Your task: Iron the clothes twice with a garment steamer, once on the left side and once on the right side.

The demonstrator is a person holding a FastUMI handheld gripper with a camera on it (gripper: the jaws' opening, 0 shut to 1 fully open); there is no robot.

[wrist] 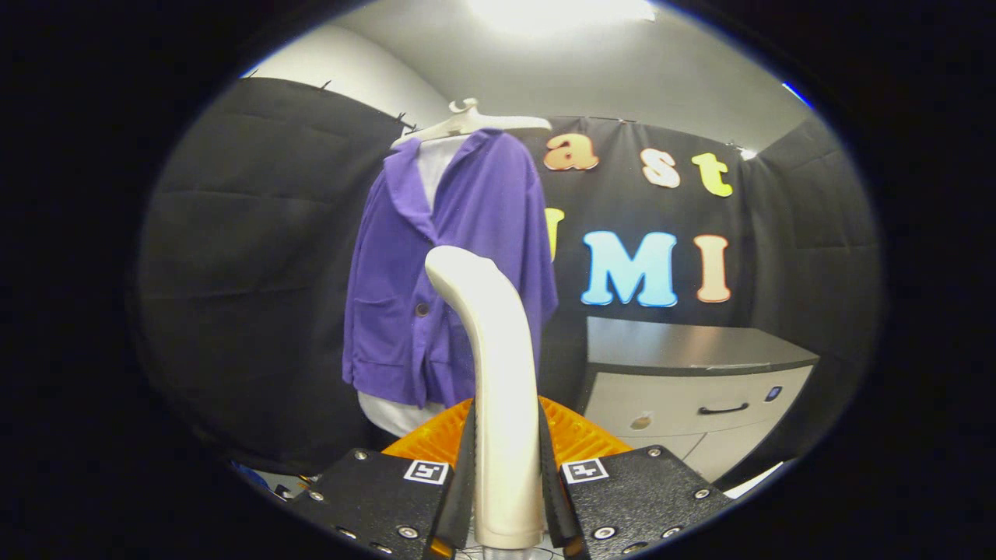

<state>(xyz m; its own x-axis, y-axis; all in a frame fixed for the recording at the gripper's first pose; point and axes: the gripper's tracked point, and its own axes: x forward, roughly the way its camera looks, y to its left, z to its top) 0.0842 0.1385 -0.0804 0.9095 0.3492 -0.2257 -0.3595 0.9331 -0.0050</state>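
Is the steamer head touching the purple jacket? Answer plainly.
No: the garment steamer, clamped between the gripper fingers, stands short of the purple jacket hanging beyond.

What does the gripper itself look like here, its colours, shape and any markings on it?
The gripper has two blocky black finger housings studded with silver screw heads. Each carries a small square black-and-white marker tag near its inner top corner. The fingers are thin dark pads running along the inner faces. Behind them sits a ribbed bright orange part. A cable cannot be made out.
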